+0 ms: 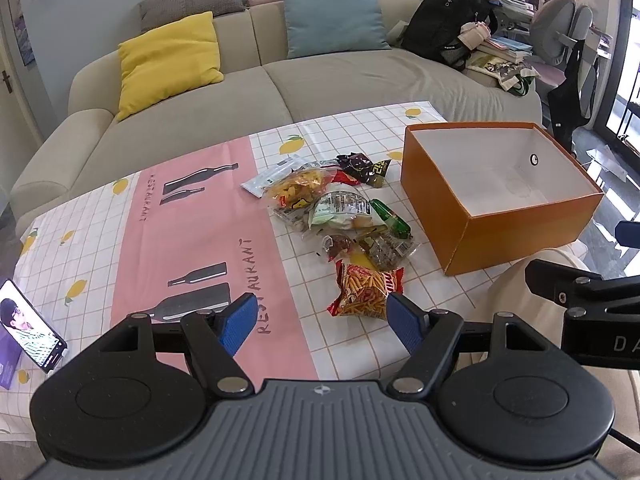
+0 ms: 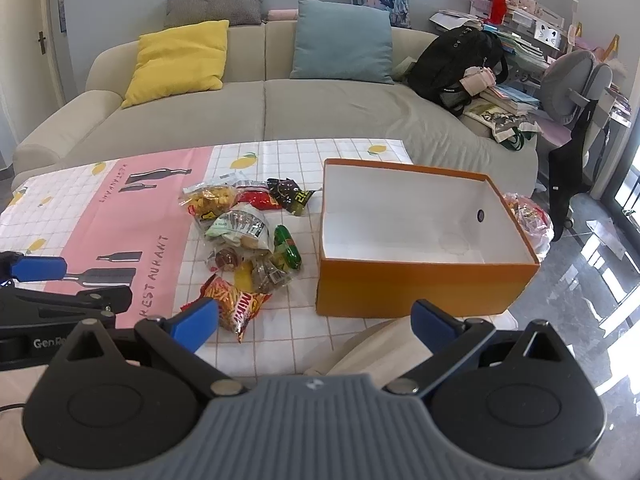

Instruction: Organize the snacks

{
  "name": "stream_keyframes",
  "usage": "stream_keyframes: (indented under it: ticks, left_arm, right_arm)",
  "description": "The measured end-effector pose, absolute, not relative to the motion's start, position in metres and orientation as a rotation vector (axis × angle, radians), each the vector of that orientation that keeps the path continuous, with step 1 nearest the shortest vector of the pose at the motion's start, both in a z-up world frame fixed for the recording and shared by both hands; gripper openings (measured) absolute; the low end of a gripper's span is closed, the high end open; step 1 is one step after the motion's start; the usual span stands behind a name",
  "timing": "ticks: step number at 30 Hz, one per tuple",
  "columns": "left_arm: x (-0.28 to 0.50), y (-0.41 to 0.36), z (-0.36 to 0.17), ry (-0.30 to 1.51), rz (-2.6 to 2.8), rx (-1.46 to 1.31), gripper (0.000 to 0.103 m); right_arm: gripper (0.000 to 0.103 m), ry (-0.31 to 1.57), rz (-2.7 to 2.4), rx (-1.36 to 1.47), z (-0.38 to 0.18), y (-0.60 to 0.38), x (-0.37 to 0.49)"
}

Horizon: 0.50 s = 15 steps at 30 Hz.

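Note:
A pile of snack packets (image 1: 340,208) (image 2: 244,232) lies mid-table on the patterned cloth. Nearest me is a red-and-yellow stick-snack bag (image 1: 366,290) (image 2: 236,306); a green packet (image 1: 390,218) (image 2: 287,247) and a dark wrapper (image 1: 362,166) (image 2: 290,194) lie further back. To the right stands an orange box (image 1: 516,236) (image 2: 420,284), white inside and holding nothing. My left gripper (image 1: 322,324) is open, held above the table's near edge just short of the stick-snack bag. My right gripper (image 2: 316,322) is open too, in front of the box's near wall.
A phone (image 1: 30,326) leans at the table's left edge. Behind the table is a beige sofa (image 2: 264,112) with yellow and blue cushions and a black backpack (image 2: 456,64). A grey chair (image 2: 572,84) and a cluttered desk stand at the right. A plastic bag (image 2: 528,216) lies behind the box.

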<state>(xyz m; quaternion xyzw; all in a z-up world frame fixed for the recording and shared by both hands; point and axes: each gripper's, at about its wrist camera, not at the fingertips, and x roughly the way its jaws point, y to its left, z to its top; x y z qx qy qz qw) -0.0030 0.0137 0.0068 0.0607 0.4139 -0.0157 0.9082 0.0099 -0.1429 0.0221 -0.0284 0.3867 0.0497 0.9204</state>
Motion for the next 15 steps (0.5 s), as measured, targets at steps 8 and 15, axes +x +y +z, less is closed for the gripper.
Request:
stream_keyframes:
  ticks: [8,15]
  left_arm:
    - [-0.0027,0.0146,0.007,0.854,-0.034,0.127,0.086]
    - [-0.0026,0.0178,0.0076,0.854,-0.03,0.121,0.086]
  right_arm:
    - [0.1,0.79,0.111,-0.068,0.022,-0.141,0.0093]
    - [0.1,0.787,0.124,-0.067,0.0221,-0.1403,0.0087]
